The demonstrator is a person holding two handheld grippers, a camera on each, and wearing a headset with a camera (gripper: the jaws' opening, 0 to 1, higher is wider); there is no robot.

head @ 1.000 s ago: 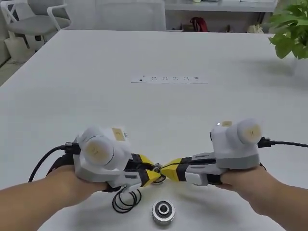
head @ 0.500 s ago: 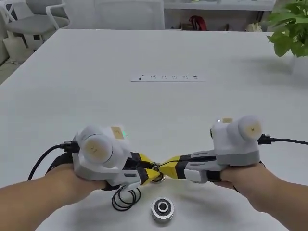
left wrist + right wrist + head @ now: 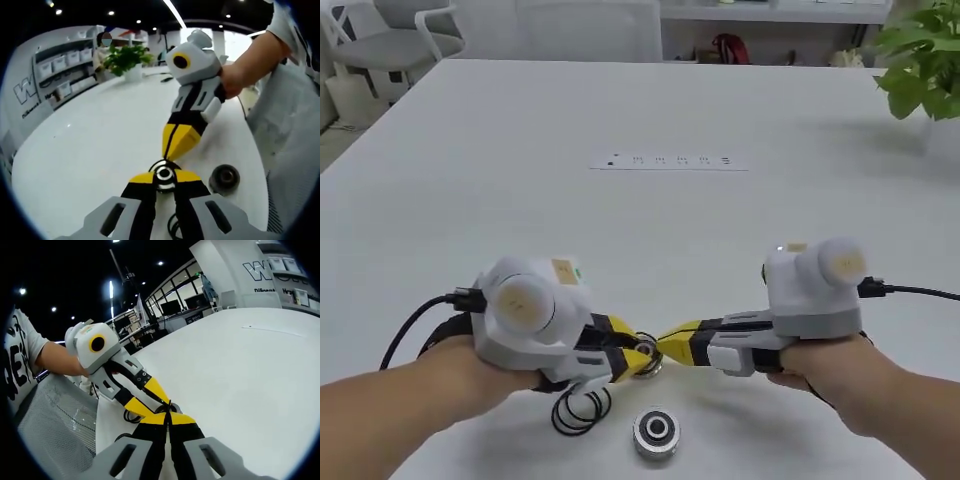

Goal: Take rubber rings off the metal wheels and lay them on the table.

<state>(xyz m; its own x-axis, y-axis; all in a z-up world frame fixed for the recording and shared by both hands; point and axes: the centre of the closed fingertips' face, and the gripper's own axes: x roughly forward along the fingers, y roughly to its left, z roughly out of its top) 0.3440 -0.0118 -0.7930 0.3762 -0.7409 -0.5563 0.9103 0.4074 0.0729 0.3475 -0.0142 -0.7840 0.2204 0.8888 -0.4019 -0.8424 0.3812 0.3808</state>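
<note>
Metal wheel [image 3: 165, 175] clamped between the left gripper [image 3: 640, 354] jaws; right gripper [image 3: 169, 415] pinched shut on its ring [image 3: 164, 409]. Loose rings [image 3: 582, 408] and second wheel [image 3: 655, 432] lie just beside.

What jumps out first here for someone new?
Two grippers meet tip to tip near the front of the table: the left gripper clamps a small metal wheel, with the right gripper closed at its rim. Just below lie loose black rubber rings and a second wheel.

The left gripper [image 3: 642, 357] hides much of its metal wheel [image 3: 165, 174] and part of the rubber rings [image 3: 580, 410].
</note>
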